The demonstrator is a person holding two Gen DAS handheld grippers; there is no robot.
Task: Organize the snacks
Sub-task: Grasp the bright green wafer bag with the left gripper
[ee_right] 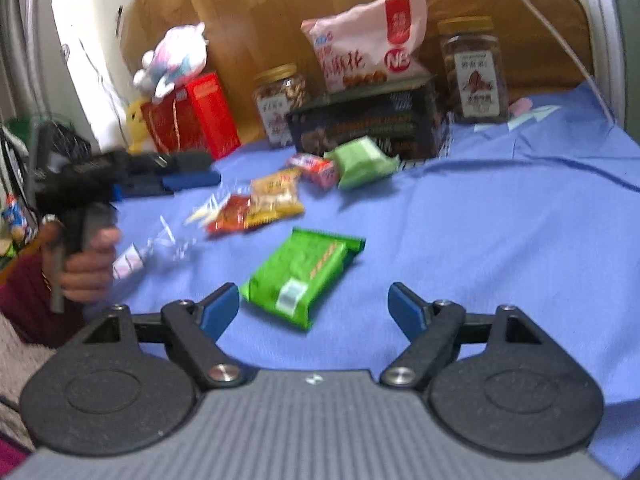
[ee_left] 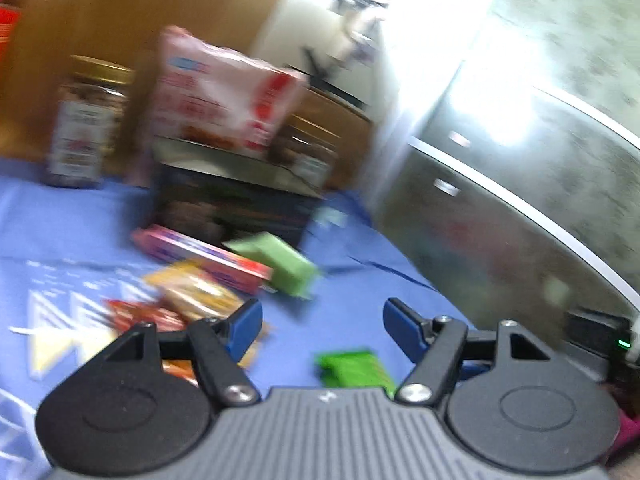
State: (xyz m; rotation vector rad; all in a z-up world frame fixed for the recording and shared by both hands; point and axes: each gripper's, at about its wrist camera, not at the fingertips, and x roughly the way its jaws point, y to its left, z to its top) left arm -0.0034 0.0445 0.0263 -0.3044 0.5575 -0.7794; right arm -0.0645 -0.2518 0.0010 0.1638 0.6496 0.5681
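Note:
Snacks lie scattered on a blue cloth [ee_right: 500, 240]. A bright green packet [ee_right: 304, 272] rests flat just ahead of my right gripper [ee_right: 314, 308], which is open and holds nothing. Farther back lie a yellow packet [ee_right: 276, 196], a red packet [ee_right: 232, 216], a pink bar [ee_right: 316, 168] and a pale green pack [ee_right: 360, 160]. My left gripper [ee_left: 322, 320] is open and empty above the cloth, in a blurred view. The green packet [ee_left: 354, 368] lies below it. A hand [ee_right: 88, 260] holds the left gripper [ee_right: 192, 178] at the left.
At the back stand a dark box [ee_right: 368, 128] with a pink bag [ee_right: 368, 44] on top, two jars [ee_right: 280, 100] [ee_right: 474, 72], a red box [ee_right: 200, 116] and plush toys [ee_right: 176, 60]. Clear wrappers [ee_right: 168, 244] lie at the left. A wooden board [ee_right: 260, 12] backs the scene.

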